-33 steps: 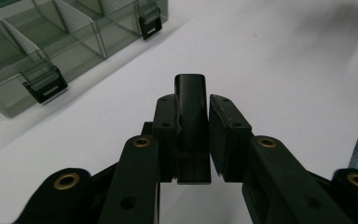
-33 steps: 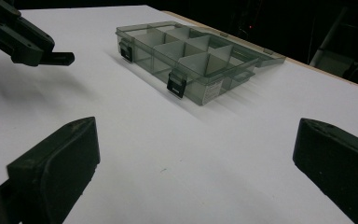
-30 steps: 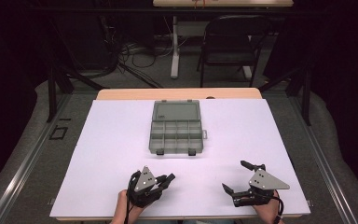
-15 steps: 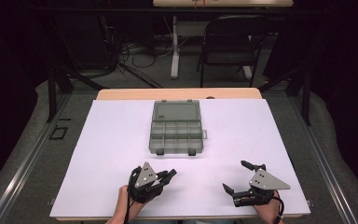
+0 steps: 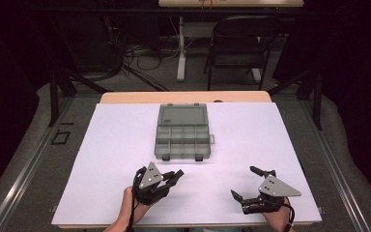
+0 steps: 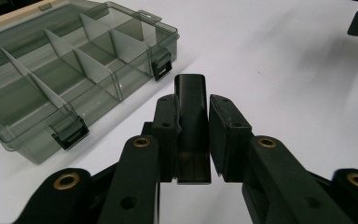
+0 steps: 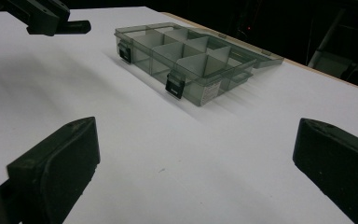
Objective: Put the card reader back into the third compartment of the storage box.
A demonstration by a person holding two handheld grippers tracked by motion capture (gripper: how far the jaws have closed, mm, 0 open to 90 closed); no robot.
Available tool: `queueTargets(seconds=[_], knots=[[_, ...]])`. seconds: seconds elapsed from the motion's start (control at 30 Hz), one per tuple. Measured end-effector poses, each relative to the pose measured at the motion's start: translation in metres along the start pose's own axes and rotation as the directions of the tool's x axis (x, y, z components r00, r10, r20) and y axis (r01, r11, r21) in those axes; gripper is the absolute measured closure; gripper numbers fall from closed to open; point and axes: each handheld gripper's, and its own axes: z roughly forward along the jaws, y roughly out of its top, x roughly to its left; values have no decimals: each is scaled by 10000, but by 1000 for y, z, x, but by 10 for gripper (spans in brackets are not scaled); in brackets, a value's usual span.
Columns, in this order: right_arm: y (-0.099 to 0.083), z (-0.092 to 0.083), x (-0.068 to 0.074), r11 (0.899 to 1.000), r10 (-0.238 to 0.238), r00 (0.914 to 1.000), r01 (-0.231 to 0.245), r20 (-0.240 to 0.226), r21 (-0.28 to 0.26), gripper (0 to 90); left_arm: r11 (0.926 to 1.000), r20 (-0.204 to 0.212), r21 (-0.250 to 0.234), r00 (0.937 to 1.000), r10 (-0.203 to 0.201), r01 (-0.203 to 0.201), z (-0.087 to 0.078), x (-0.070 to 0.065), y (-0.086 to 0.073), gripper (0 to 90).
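smoky clear plastic organizer box (image 5: 182, 132) lies open at the centre of the high view on the white worktop (image 5: 101, 169), its lid flat behind the divided tray. lower left, the left tongs (image 5: 176, 175) are together, clamped on a small dark block (image 6: 192, 126), near the box's front latches. lower right, the right tongs (image 5: 246, 182) stand wide apart, nothing between them.

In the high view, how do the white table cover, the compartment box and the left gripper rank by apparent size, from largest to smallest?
1. White table cover, by far the largest.
2. Compartment box, lying open.
3. Left gripper, a little smaller; it is nearer the camera, so its true size against the box is unsure.
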Motion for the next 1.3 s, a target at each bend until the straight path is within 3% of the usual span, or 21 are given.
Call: queueTargets(seconds=[1.3], knots=[[1,-1,-1,10000,-33,10000,33,45,-50,0,9990,-362,-450,9993,27,-43,4,22,29,733]])
